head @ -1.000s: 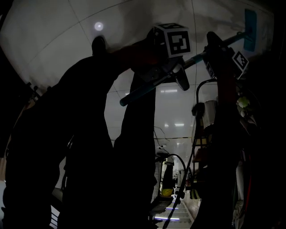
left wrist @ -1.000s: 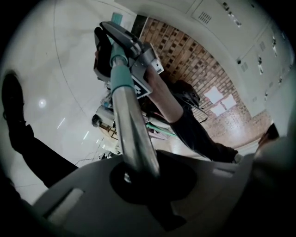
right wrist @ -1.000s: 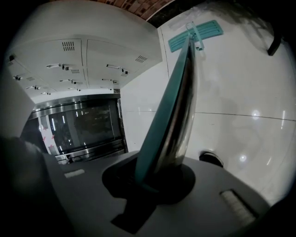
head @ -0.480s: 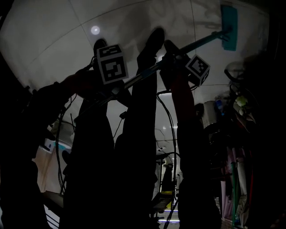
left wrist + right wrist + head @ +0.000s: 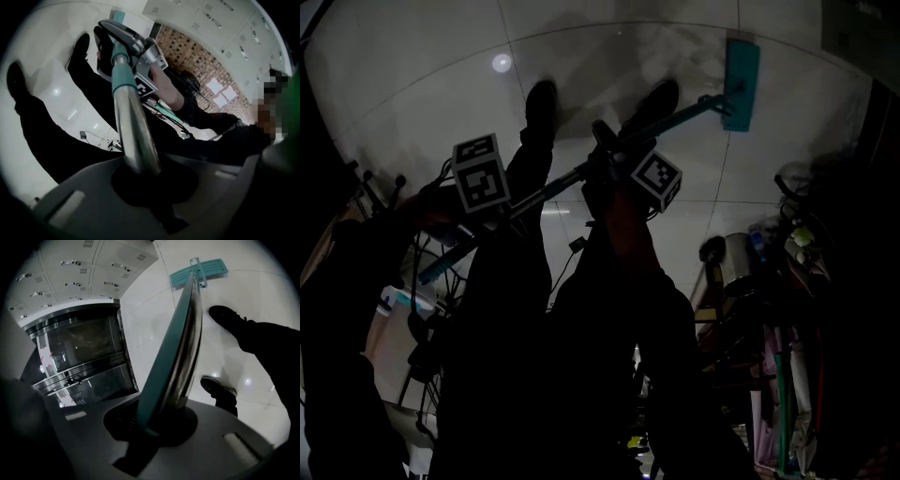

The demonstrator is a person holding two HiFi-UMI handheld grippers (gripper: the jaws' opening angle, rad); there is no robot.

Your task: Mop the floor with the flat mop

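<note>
Low in its own view, the left gripper (image 5: pixel 140 176) was clamped on the metal mop handle (image 5: pixel 133 136), and the right gripper (image 5: pixel 161 425) pinched the same handle further along. Past the person's shoes (image 5: pixel 542 98), the teal mop head (image 5: pixel 741 82) lay on the pale floor (image 5: pixel 412 84) at the head view's upper right. Open tile spread to its left, and cluttered racks (image 5: pixel 797 253) lined the right edge.
</note>
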